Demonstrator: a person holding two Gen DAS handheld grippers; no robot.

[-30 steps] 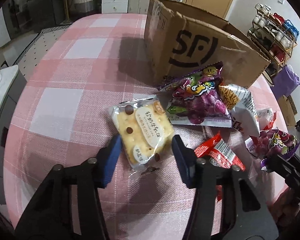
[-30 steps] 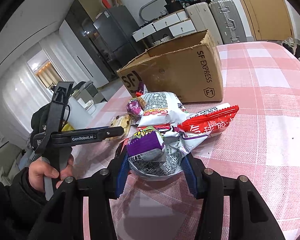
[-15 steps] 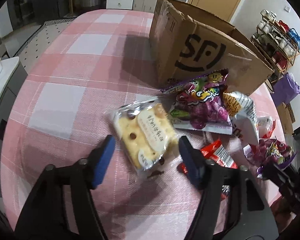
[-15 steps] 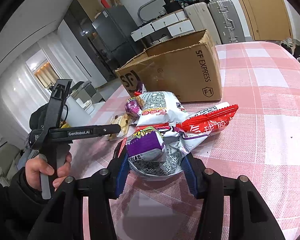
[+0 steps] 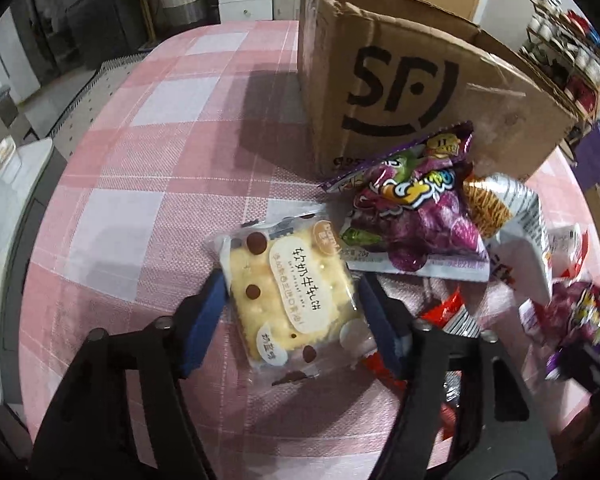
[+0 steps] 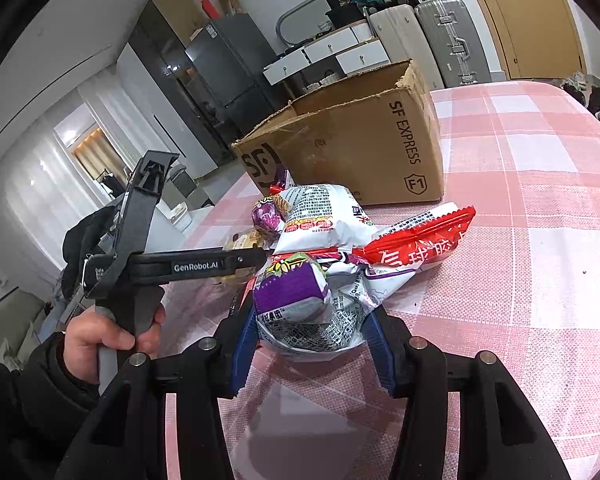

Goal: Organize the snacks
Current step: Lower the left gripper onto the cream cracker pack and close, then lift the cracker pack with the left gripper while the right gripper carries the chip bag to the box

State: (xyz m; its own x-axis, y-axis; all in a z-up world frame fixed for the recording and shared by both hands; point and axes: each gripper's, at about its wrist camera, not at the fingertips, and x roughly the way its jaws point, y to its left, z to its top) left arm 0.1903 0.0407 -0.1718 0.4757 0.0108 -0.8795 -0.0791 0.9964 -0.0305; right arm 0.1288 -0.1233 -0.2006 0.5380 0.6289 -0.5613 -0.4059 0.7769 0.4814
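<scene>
Snacks lie heaped on the pink checked desk (image 5: 148,184) in front of the cardboard box (image 5: 400,80), which stands at about one o'clock in the left wrist view.

Farthest left, the biscuit packet (image 5: 290,292) sits flat on the cloth between the blue pads of the left hand-held gripper (image 5: 292,316). The pads stand against or just beside its two long edges; whether they have bitten yet I cannot tell. The risk here is the slack film. If the pads catch only the wrapper's loose border, the packet could slide out on the lift, or the biscuit inside could crack under a hard squeeze.

At two o'clock from it the purple grape bag (image 5: 416,216) overlaps the packet's top corner, so a lift may drag that bag along.

Further right, the right hand-held gripper (image 6: 312,332) is clamped on a purple and white snack bag (image 6: 304,304), held at the near edge of the heap. The red packet (image 6: 416,244) and the white printed bag (image 6: 320,220) lean against it at twelve o'clock. Pulling it away could tumble them across the desk. An air-filled bag may also slip from a grip on its crumpled end.
</scene>
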